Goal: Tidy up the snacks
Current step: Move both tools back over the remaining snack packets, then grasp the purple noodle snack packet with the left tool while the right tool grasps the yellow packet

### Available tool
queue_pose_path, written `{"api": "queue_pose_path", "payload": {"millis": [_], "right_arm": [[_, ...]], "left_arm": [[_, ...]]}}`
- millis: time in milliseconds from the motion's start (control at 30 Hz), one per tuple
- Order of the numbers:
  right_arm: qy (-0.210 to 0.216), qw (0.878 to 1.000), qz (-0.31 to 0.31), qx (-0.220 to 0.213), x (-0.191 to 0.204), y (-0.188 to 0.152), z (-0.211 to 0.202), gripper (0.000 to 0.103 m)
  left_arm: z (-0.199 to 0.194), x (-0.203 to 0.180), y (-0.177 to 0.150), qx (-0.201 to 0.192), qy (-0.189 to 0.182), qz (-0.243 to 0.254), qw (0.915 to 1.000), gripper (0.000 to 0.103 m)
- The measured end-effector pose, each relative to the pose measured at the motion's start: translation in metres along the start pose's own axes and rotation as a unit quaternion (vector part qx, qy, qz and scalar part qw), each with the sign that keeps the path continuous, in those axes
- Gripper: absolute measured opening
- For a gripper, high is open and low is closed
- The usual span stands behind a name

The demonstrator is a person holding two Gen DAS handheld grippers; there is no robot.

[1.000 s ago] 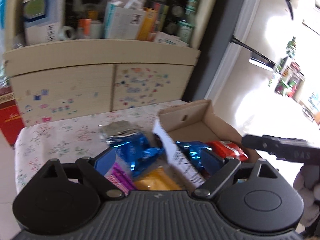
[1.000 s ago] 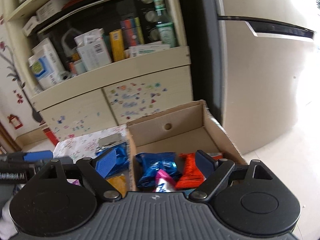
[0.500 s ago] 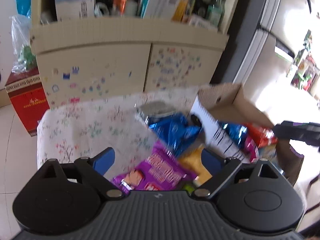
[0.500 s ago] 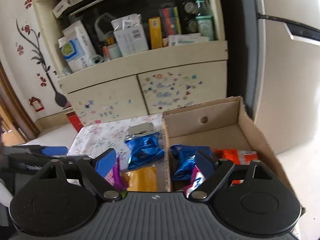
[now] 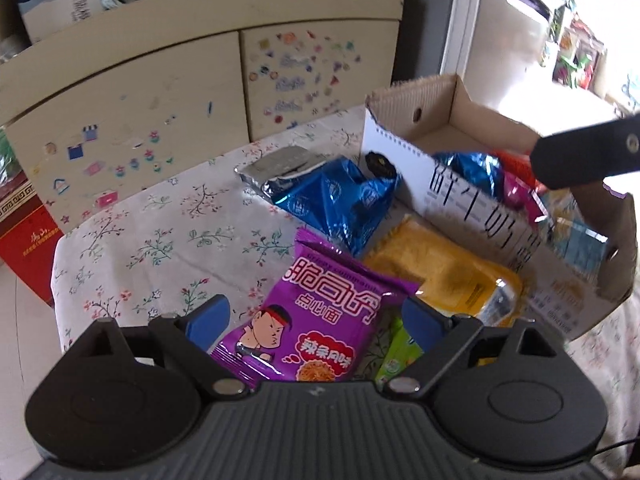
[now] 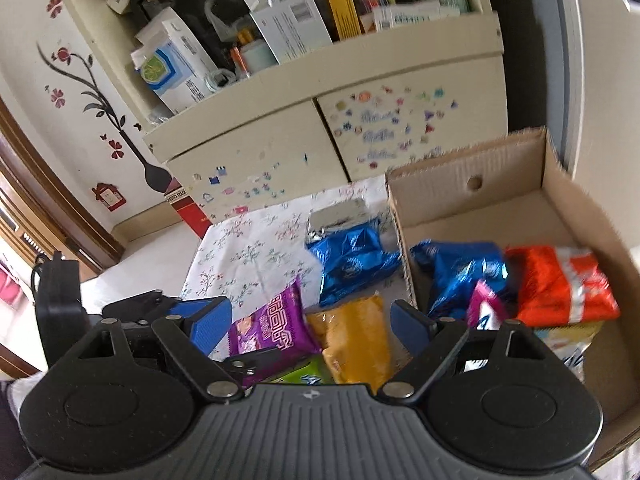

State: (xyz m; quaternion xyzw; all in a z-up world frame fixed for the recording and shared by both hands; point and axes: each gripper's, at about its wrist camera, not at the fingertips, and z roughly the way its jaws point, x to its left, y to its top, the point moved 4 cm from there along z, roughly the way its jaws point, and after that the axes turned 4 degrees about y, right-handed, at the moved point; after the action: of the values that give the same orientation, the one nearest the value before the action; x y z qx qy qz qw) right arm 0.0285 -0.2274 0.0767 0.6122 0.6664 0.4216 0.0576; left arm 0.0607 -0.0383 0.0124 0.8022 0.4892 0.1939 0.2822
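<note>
A cardboard box [image 5: 472,132] [image 6: 500,168] stands on a floral tablecloth [image 5: 160,232] and holds a blue packet [image 6: 456,268], an orange-red packet [image 6: 560,284] and a pink one [image 6: 486,308]. Left of the box lie a blue foil packet [image 5: 336,196] [image 6: 352,256], a silver packet [image 5: 280,164], a yellow packet [image 5: 440,272] [image 6: 356,336], a purple noodle packet [image 5: 320,320] [image 6: 272,328] and a green packet [image 5: 396,356]. My left gripper [image 5: 316,320] is open, its fingers either side of the purple packet. My right gripper [image 6: 312,320] is open and empty above the yellow packet.
A cream cabinet [image 6: 320,120] with stickers and a crowded shelf stands behind the table. A red carton [image 5: 24,240] sits on the floor at left. A fridge [image 6: 592,60] stands behind the box. The right gripper's body [image 5: 588,152] hangs over the box.
Both grippers have dropped closer to the table and tilted down. The left one now straddles the purple packet. The right one has shifted left, from over the box to the loose packets.
</note>
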Motion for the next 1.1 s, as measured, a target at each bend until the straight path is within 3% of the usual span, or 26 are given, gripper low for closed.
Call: {"api": "queue_pose_path", "payload": {"millis": [467, 767, 933, 1100], "right_arm": [[-0.025, 0.998, 0.031, 0.050, 0.001, -0.007, 0.037, 0.084], [-0.063, 0.995, 0.011, 0.081, 0.003, -0.016, 0.058, 0.081], [-0.072, 0.993, -0.005, 0.099, 0.006, -0.023, 0.068, 0.081], [-0.034, 0.994, 0.023, 0.102, 0.008, -0.023, 0.069, 0.081]], "left_arm": [[0.033, 0.008, -0.014, 0.022, -0.004, 0.012, 0.9997, 0.090], [0.027, 0.041, -0.020, 0.031, 0.024, -0.062, 0.9973, 0.079], [0.021, 0.061, -0.022, 0.039, 0.059, -0.088, 0.9936, 0.077], [0.019, 0.069, -0.023, 0.045, 0.070, -0.103, 0.9913, 0.077]]}}
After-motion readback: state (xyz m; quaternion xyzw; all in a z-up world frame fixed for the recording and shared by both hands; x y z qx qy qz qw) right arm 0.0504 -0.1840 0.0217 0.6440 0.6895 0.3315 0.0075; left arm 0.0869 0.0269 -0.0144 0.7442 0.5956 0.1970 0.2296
